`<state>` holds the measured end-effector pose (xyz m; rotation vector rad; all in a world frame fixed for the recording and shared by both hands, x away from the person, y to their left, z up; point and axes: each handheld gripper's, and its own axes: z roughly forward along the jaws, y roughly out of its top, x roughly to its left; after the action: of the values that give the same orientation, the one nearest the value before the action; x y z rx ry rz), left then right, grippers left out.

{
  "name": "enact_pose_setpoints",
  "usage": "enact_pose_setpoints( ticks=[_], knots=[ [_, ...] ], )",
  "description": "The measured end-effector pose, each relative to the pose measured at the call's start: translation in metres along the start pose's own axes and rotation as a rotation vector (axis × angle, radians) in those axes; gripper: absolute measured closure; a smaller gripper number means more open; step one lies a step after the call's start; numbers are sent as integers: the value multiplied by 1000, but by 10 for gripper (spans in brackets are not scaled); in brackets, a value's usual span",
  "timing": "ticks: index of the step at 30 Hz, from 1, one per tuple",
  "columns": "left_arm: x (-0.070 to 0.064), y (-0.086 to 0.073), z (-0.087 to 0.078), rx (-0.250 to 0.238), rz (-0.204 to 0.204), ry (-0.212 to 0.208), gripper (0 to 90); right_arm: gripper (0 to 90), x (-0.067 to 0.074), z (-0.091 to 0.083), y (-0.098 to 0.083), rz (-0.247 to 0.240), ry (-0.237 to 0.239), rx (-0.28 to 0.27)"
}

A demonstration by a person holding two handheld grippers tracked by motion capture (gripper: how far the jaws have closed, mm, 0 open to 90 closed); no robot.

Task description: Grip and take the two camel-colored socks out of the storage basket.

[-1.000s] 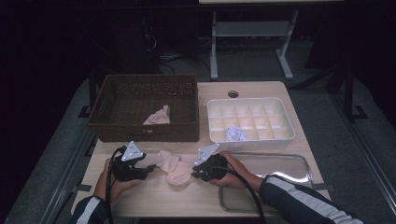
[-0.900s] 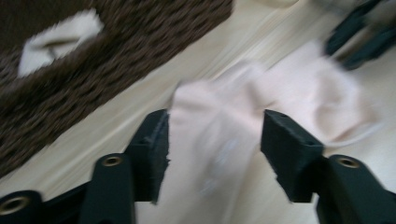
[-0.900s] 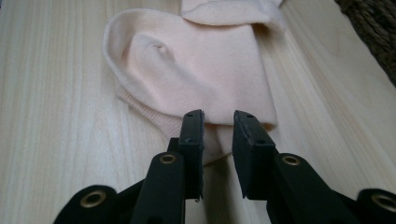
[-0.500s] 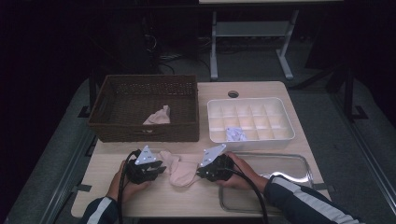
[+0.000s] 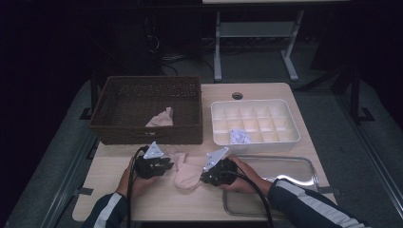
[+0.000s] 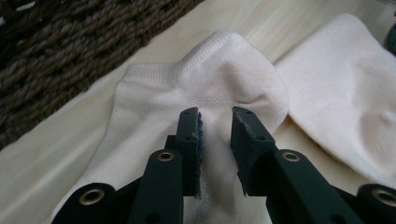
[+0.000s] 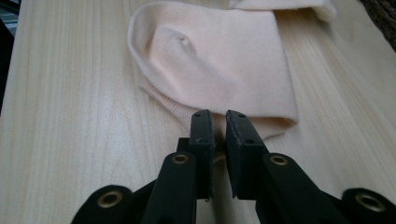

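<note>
Dark room, light wooden tabletop (image 5: pixel 157 202). A pale sock (image 5: pixel 187 172) lies flat just in front of the basket (image 5: pixel 147 135), between both tools. The left hand-held gripper (image 6: pixel 216 128) has just been closing and pinches a fold at one end; the right hand-held gripper (image 7: pixel 219 128) is clamped on the other edge, probably to stretch or fold it. The basket holds another sock (image 5: pixel 160 118). The white divided tray (image 5: pixel 290 126) right of it holds one crumpled white thing (image 5: pixel 239 137).

Both grippers are black — the left gripper (image 5: pixel 164 165) and right gripper (image 5: pixel 205 176) each carry a grey three-cornered plate. Brass-ringed screw holes dot the arms. Black cables trail back over dark sleeves (image 5: pixel 304 204) with pale stripes.
</note>
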<state>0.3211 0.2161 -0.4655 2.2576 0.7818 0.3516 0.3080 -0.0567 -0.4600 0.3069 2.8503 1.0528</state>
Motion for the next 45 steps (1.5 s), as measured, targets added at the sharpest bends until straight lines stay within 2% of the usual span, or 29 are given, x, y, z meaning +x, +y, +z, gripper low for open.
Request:
enact_pose_setpoints(
  ticks=[4,6,7,8,9,10,12,14,15,16,18,19,20,22,23,24,26,28,29,31,33,34,36,37,38,39,41,42,45],
  knots=[
    [-4,8,0,2,16,17,623,790,0,-2,-1,-6,-3,5],
    [-11,13,-10,-34,29,13,562,786,0,-5,-2,1,-7,-1],
    [-11,13,-10,-34,29,13,544,786,0,-5,-2,1,-7,-1],
    [-20,19,-22,-75,49,-5,523,797,-1,-9,-3,2,-13,-5],
    [-20,19,-22,-75,49,-5,528,797,-1,-9,-3,2,-13,-5],
    [-31,23,-32,-106,87,-36,560,810,-3,-16,-4,8,-31,-28],
    [-44,26,-37,-126,115,-76,574,822,-5,-20,-5,22,-36,-38],
    [-57,27,-33,-101,141,-126,577,822,-7,-23,-7,23,-48,-37],
    [-63,26,-29,-82,155,-134,566,821,-8,-24,-8,40,-52,-38],
    [-68,25,-24,-58,172,-146,549,819,-10,-25,-9,33,-61,-39],
    [-75,21,-14,-21,176,-161,534,814,-11,-27,-10,45,-66,-44],
    [-75,21,-14,-21,176,-161,516,814,-11,-27,-10,45,-66,-44],
    [-79,18,-5,13,179,-182,491,807,-9,-30,-11,77,-72,-45],
    [-81,15,1,44,182,-170,508,807,-9,-32,-13,83,-75,-51],
    [-81,15,1,44,182,-170,534,807,-9,-32,-13,83,-75,-51],
    [-80,14,4,46,185,-164,563,804,-12,-33,-15,55,-82,-54],
    [-79,14,4,46,182,-161,638,804,-10,-34,-13,76,-77,-55],
    [-78,14,4,46,180,-153,711,808,-11,-32,-13,44,-81,-58],
    [-78,14,4,46,180,-153,748,808,-11,-32,-13,44,-81,-58],
    [-78,15,3,48,201,-140,783,837,-11,-30,-12,33,-80,-49],
    [-78,15,2,37,194,-144,795,844,-12,-29,-12,25,-80,-48],
    [-77,16,0,14,176,-155,795,854,-11,-28,-11,20,-73,-48],
    [-77,17,-2,3,178,-150,795,855,-10,-27,-10,16,-71,-49],
    [-76,18,-4,-8,178,-149,784,854,-7,-27,-8,42,-65,-51],
    [-74,19,-7,-37,147,-163,764,851,-8,-26,-8,12,-66,-58],
    [-73,19,-8,-32,150,-168,734,844,-6,-25,-6,36,-54,-60],
    [-74,18,-6,-17,146,-176,678,838,-4,-21,-3,36,-42,-59],
    [-74,17,-4,-8,147,-189,644,837,-4,-18,-2,4,-42,-57],
    [-76,16,-1,13,165,-196,679,836,0,-10,0,-17,-27,-36]
  ],
)
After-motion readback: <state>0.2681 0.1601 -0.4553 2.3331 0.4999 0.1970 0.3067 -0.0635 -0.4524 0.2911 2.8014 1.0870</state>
